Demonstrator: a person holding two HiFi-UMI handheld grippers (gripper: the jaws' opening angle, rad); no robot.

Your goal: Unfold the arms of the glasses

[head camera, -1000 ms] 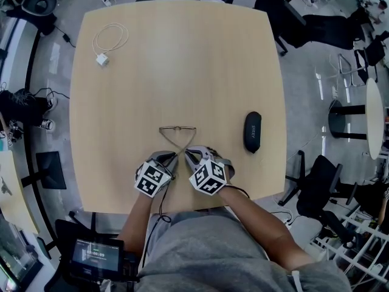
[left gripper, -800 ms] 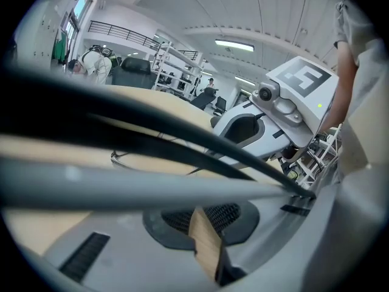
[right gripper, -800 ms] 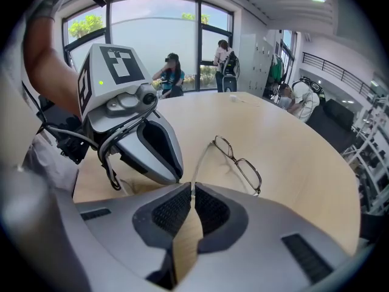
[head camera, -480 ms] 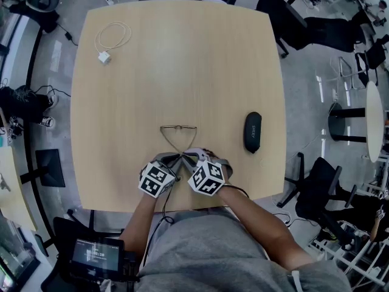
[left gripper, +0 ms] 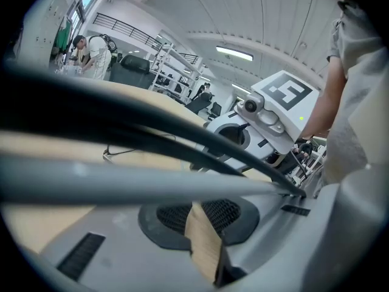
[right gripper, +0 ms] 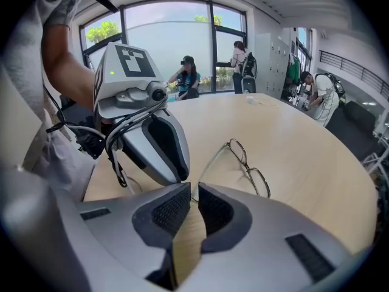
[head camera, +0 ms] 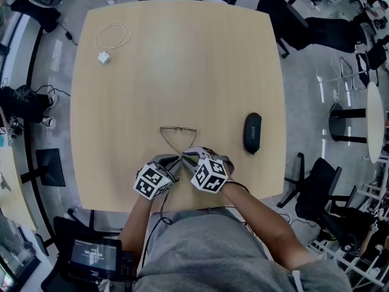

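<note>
Thin wire-rimmed glasses [head camera: 178,128] lie on the wooden table [head camera: 182,59], lenses away from me, their two arms running back toward me into a V. Both grippers meet at the point of that V. My right gripper [head camera: 187,155] has its pads almost together, and in the right gripper view one glasses [right gripper: 247,166] arm runs into the narrow slit of the right gripper [right gripper: 193,199]. My left gripper [head camera: 176,159] sits close beside it, and the left gripper [left gripper: 196,208] pads meet at the tips. Dark cables cross that view and hide anything pinched there.
A black glasses case [head camera: 252,132] lies to the right of the grippers. A white cable with a charger [head camera: 102,59] lies at the far left corner. The table's near edge is just behind my hands. Office chairs stand around the table.
Both hands have tilted slightly in place. The glasses lie as they did, and the grippers stay at the arm tips.
</note>
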